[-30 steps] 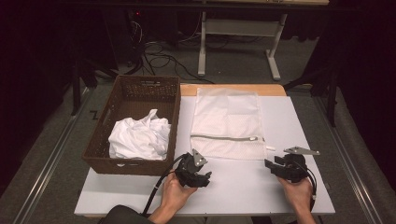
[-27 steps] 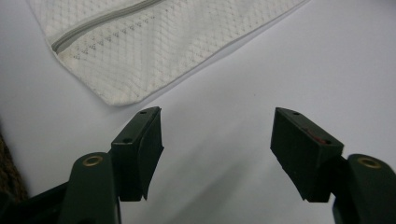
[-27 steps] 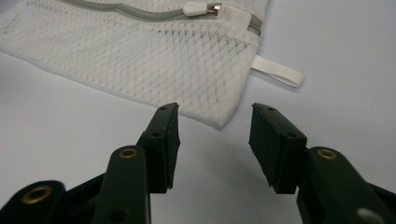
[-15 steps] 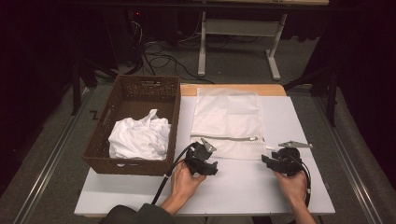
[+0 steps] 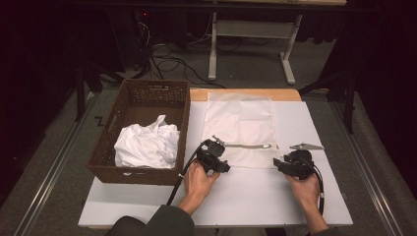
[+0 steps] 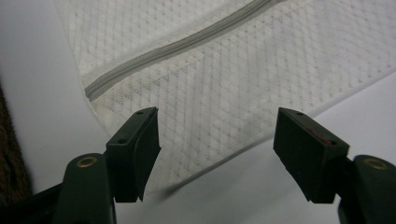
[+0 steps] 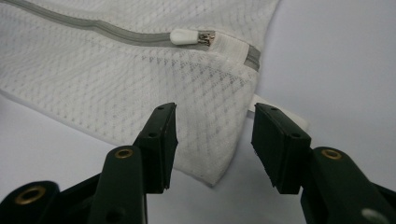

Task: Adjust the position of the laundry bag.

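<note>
A white mesh laundry bag (image 5: 239, 129) lies flat on the white table (image 5: 255, 196), its long side running away from the person and its near end toward the two hands. A grey zipper (image 5: 248, 145) crosses the bag close to that near end, and in the right gripper view the white zipper pull (image 7: 184, 37) sits at the end of the track, just short of the bag's corner. The left gripper (image 5: 220, 162) rests at the bag's near left corner; in the left gripper view its jaws stand spread wide, with the mesh edge lying between and under them, and the pads (image 6: 148, 144) press on nothing. The right gripper (image 5: 282, 163) sits at the near right corner; in the right gripper view its jaws are also apart, straddling the tip of that corner, with clear gaps between each pad and the fabric, so nothing is pinched. A small white tab (image 7: 286, 116) pokes out from under the bag beside the right jaw. To the left of the bag, just beside it, stands a brown wicker basket (image 5: 182, 123) holding a crumpled white cloth (image 5: 147, 145) in its near half. A black cable (image 5: 182, 177) trails back from the left gripper past the person's left hand (image 5: 199, 179), and the right hand (image 5: 306, 189) holds the other gripper from behind.
</note>
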